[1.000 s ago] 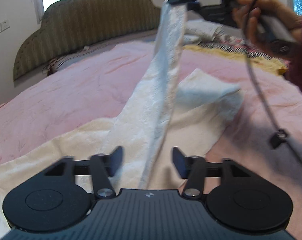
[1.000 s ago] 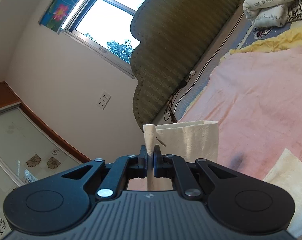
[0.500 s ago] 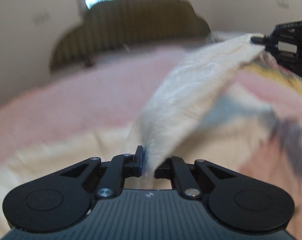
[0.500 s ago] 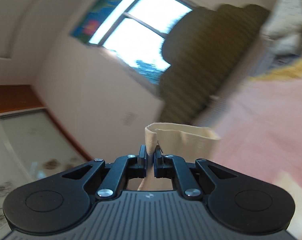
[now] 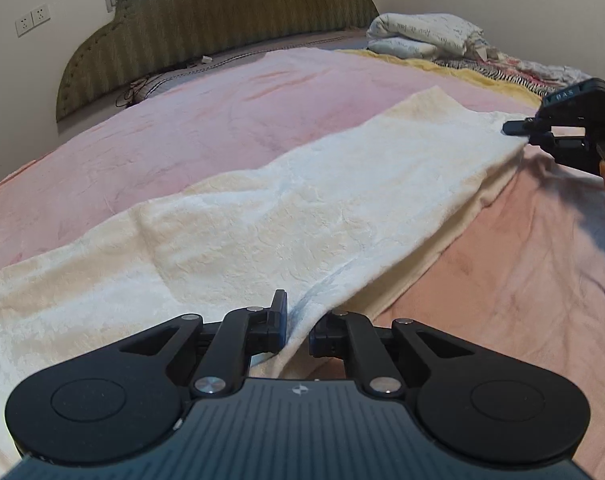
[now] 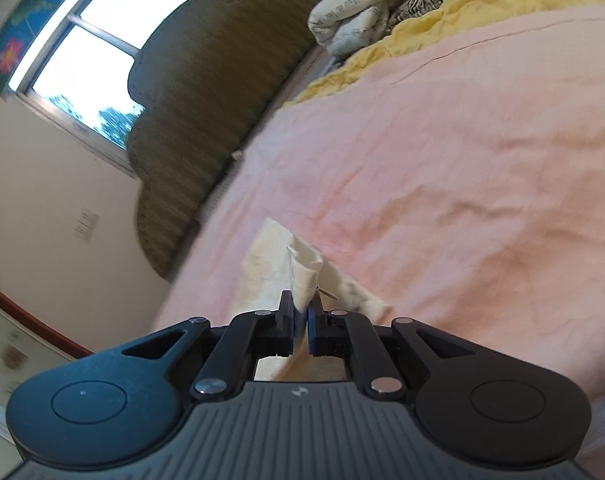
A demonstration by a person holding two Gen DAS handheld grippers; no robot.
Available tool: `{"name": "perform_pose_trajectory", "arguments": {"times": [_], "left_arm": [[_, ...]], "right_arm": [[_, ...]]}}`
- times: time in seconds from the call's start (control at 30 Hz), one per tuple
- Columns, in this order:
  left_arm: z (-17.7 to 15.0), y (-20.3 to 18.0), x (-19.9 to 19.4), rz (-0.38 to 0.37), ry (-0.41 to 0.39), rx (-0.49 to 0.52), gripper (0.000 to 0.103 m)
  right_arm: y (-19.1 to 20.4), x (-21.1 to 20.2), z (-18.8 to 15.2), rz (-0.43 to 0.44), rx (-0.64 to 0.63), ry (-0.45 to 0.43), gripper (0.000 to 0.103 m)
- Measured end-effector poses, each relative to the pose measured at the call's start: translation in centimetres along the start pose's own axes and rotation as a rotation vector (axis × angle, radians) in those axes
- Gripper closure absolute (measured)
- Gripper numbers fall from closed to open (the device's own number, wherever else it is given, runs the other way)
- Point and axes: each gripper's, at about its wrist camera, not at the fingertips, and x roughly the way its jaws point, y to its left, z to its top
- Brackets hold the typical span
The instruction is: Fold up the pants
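On pink bed [image 5: 230, 120], pants [image 5: 302, 208] folded leg over leg; left gripper [image 5: 296, 326] & right gripper [image 6: 301, 318] each clamp an edge. Crosswise folds likely remain.

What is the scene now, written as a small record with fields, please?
garment: cream pants, one leg laid over the other
surface: pink blanket on a bed
left gripper: fingers closed on the near edge of the pants
right gripper: fingers closed on a pants hem, low over the blanket
fabric between grippers: stretched almost flat
background: green headboard, folded bedding, window
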Motion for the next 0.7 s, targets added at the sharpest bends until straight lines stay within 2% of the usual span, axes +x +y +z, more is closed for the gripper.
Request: {"name": "perform_pose_trajectory", "arguments": {"times": [0.07,0.17,0.2,0.3,0.33,0.37,0.4,0.43,0.47,0.5,0.57,0.63,0.7], "left_arm": [[0.0,0.1,-0.4,-0.007,-0.013,0.005,0.092],[-0.2,-0.1,-0.3,-0.013,-0.003,0.028,0.092],[-0.4,-0.3,-0.1,-0.017,0.008,0.044,0.083],[-0.6,-0.6,-0.6,-0.029,-0.001,0.07,0.079],[-0.6,-0.7,-0.8,-0.035,-0.003,0.076,0.077],[-0.5,-0.6,-1.1,-0.045,-0.008,0.076,0.07],[-0.4,-0.4,-1.4,-0.063,-0.012,0.065,0.058],[-0.3,-0.2,-1.7,-0.089,-0.015,0.049,0.053],[-0.1,0.1,-2.1,-0.121,-0.023,0.029,0.047],[0.0,0.3,-2.6,-0.15,-0.036,0.014,0.046],[0.2,0.7,-3.6,-0.166,-0.065,0.006,0.042],[0.3,1.1,-4.3,-0.128,-0.089,-0.002,0.04],[0.2,1.8,-4.4,-0.077,-0.087,-0.016,0.035]], "right_arm": [[-0.4,0.6,0.0,-0.009,0.025,0.007,0.096],[0.1,0.6,-0.2,-0.029,-0.021,0.004,0.096],[0.2,0.5,-0.3,-0.034,-0.028,-0.002,0.096],[0.5,-0.1,-0.4,-0.059,-0.04,-0.004,0.094],[1.4,-0.6,-0.4,-0.103,-0.075,-0.032,0.09],[2.2,-1.3,-0.6,-0.163,-0.114,-0.074,0.087],[3.2,-2.1,-0.9,-0.242,-0.163,-0.145,0.084],[4.4,-2.7,-1.2,-0.292,-0.213,-0.202,0.082],[5.7,-3.0,-1.6,-0.29,-0.277,-0.227,0.082],[7.2,-3.0,-2.2,-0.256,-0.351,-0.213,0.082],[10.7,-1.8,-4.3,-0.2,-0.525,-0.094,0.082],[13.5,0.3,-7.4,-0.1,-0.667,0.098,0.08],[15.0,1.8,-10.3,-0.033,-0.727,0.212,0.08]]}}
